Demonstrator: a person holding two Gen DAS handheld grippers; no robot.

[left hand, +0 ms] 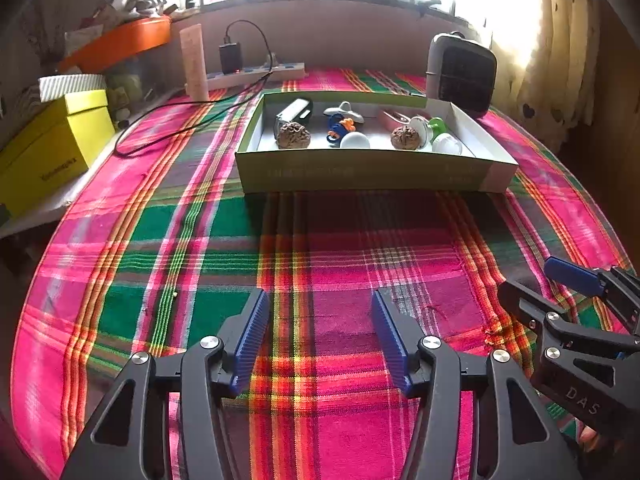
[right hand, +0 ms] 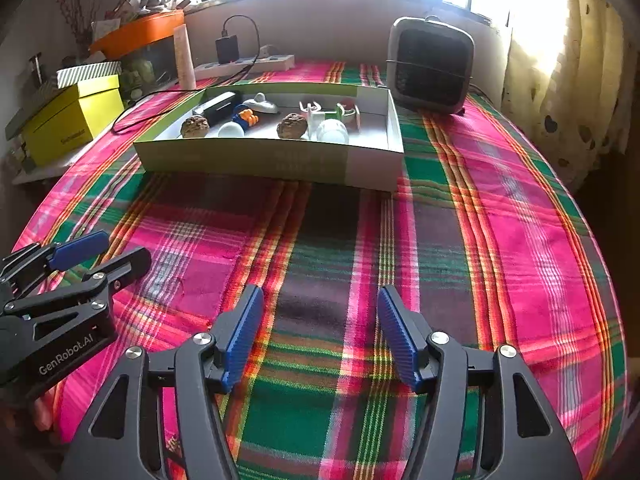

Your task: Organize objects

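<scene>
Covering table: bright plaid cloth

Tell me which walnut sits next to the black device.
The left walnut, at the tray's left end, touching the black device; the other walnut sits by white-green clips.

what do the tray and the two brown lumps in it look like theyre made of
The tray looks like thin matte cardboard: folded flat walls, white inside, printed green outside. The two brown lumps look like walnuts in the shell, dull and deeply wrinkled, though carved wood can't be ruled out.
</scene>
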